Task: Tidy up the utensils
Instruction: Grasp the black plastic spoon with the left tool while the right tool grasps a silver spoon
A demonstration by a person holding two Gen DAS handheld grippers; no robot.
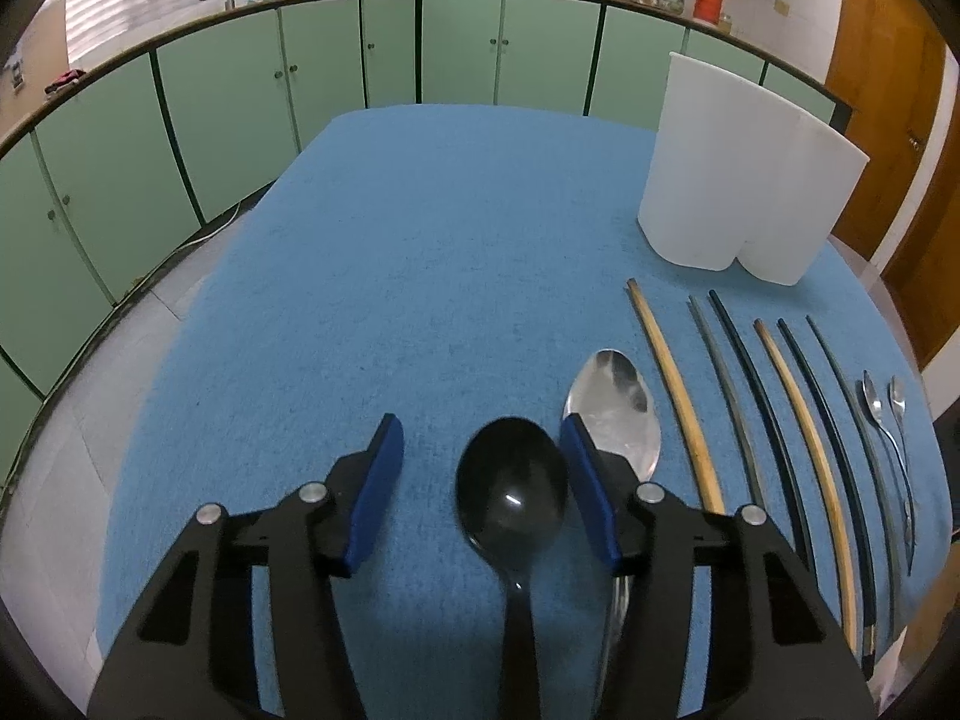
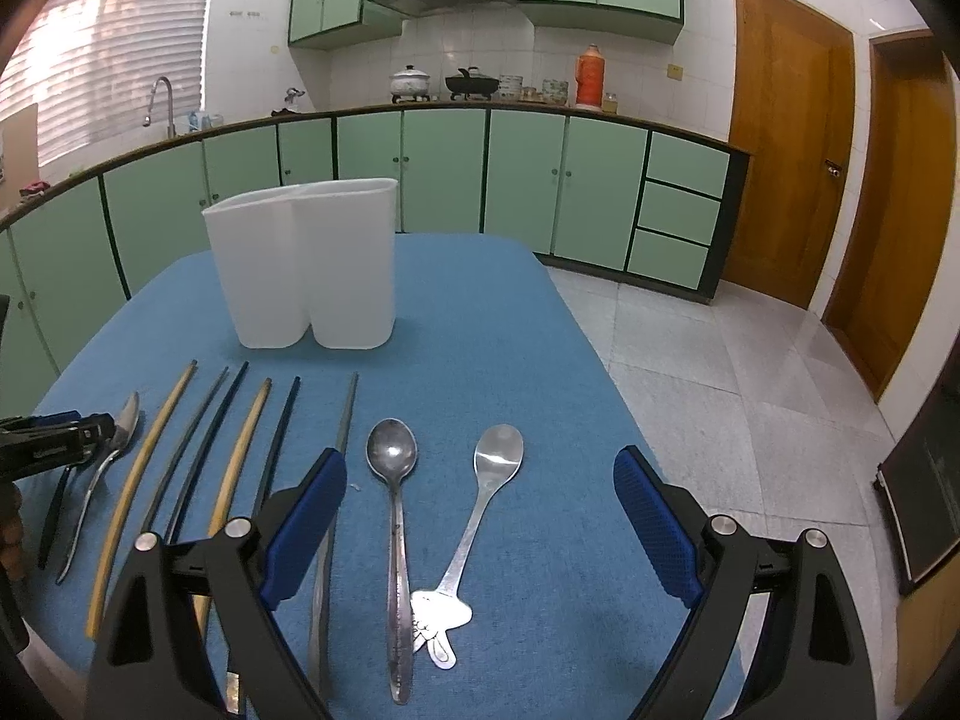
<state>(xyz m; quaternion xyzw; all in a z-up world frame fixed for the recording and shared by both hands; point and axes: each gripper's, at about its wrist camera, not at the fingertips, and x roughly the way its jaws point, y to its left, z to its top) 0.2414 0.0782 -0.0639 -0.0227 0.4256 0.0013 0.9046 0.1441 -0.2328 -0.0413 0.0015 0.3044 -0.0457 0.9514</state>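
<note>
A black spoon lies on the blue cloth between the pads of my left gripper. The right pad touches its bowl and the left pad stands clear, so the jaws are open. A large steel spoon lies just right of it, then several chopsticks. My right gripper hangs wide open over two small steel spoons, holding nothing. The white two-compartment holder stands upright behind the row. The left gripper shows at the far left of the right wrist view.
The blue-covered table ends at a tiled floor on the right. Green cabinets run along the far wall under a counter with pots. A dark framed object leans at the right edge.
</note>
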